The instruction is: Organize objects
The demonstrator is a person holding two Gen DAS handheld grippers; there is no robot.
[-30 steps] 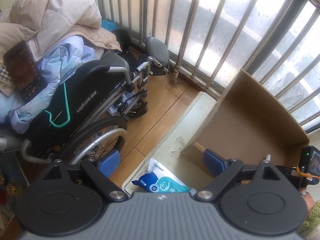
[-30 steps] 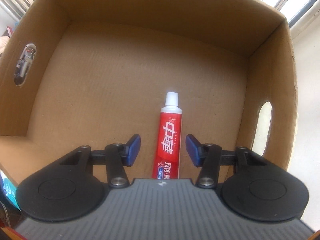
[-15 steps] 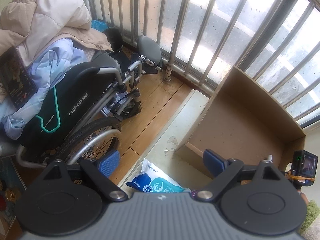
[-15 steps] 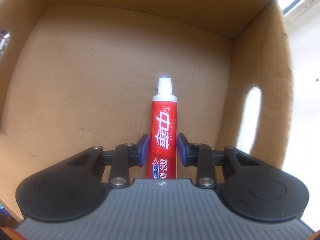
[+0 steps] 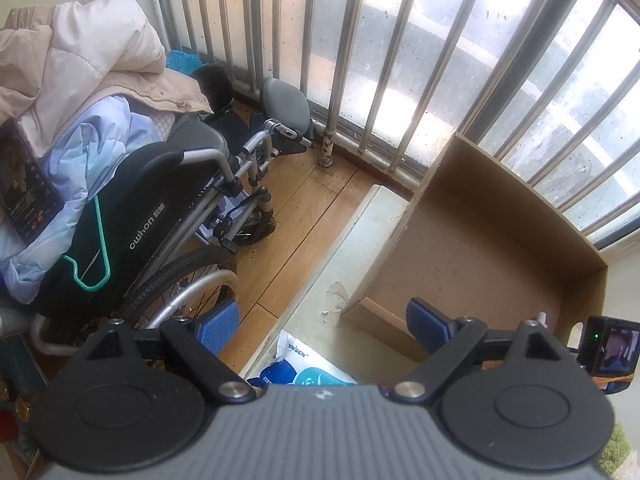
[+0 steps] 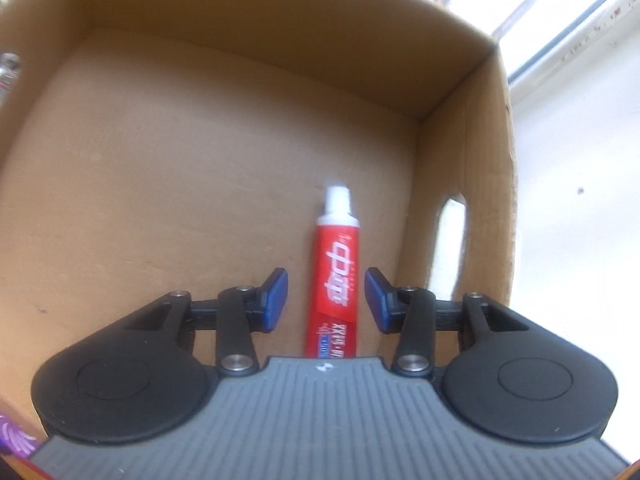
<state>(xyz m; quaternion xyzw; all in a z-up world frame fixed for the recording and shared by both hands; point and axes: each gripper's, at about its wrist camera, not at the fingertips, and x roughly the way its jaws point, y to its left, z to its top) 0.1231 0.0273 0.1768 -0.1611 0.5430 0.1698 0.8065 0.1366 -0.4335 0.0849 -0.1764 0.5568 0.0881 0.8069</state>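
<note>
toothpaste tube [image 6: 335,276] lies in cardboard box [image 6: 208,184]
right gripper [image 6: 326,300] jaws just opened, pads clear of the tube; left gripper [image 5: 324,324] wide, empty.

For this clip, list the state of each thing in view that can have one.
Toothpaste tube: capped, lying flat on the box floor, between the pads, untouched.
Cardboard box: open-topped, only the tube visible inside.
Right tongs: open, jaws have just been opening.
Left tongs: wide open, empty.
Wipes pack: lying beside the box.
Wheelchair: piled with clothes.
</note>
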